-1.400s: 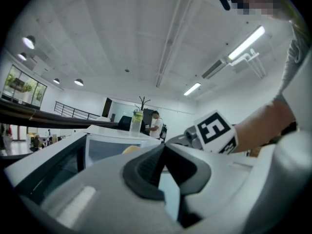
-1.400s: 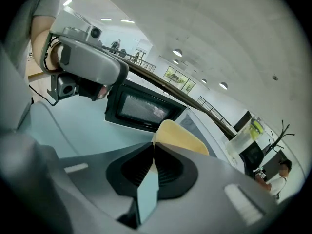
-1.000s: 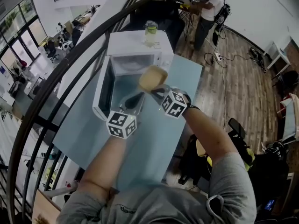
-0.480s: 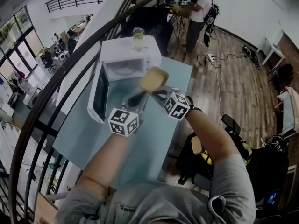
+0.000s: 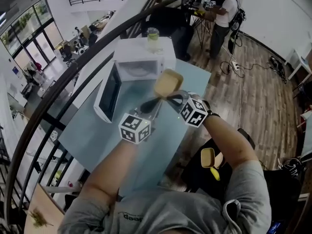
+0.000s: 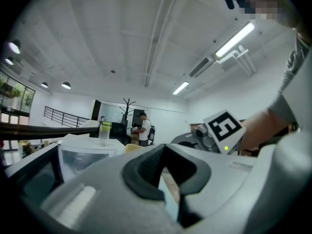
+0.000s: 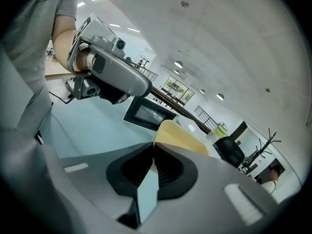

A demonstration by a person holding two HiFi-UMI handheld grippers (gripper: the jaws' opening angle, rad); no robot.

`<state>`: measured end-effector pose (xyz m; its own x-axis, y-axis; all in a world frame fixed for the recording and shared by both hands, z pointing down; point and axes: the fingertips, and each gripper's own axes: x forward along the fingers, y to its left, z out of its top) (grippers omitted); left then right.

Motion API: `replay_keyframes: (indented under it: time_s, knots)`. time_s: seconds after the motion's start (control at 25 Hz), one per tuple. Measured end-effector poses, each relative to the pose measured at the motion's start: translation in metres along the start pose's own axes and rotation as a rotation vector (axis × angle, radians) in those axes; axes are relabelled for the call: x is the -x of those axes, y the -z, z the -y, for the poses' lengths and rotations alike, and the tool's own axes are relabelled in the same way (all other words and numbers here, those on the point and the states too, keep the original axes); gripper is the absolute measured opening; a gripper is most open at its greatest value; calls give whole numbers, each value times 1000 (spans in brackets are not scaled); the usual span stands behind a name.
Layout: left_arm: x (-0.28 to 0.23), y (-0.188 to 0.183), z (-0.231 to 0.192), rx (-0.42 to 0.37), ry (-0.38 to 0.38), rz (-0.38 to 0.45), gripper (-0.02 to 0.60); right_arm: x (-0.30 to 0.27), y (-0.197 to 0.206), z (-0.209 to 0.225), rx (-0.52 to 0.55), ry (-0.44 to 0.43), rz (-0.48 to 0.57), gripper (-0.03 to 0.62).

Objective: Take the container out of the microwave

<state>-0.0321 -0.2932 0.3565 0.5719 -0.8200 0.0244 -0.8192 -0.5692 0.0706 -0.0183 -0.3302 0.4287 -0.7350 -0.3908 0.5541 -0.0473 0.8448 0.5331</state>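
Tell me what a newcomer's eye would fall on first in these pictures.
The yellow container draws the eye first, pinched at its rim by the right tool and held up in front of the white microwave. The microwave stands on a light blue table with its door swung wide open and a clear bottle on top.

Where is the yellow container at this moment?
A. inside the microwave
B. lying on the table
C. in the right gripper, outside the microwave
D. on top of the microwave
C: the right gripper is shut on the rim of the container, holding it above the table in front of the open microwave.
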Motion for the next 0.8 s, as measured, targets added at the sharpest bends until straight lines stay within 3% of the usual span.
replay_keyframes:
  time_s: [0.24, 0.6, 0.8]
  knots:
    - [15, -4, 17, -19, -24, -38, 26, 12, -9, 1, -11, -20, 21, 17]
    - [57, -47, 51, -34, 72, -15, 26, 59, -53, -6, -36, 74, -26, 17]
    - [64, -47, 61, -50, 126, -33, 26, 79, -54, -4, -59, 127, -52, 17]
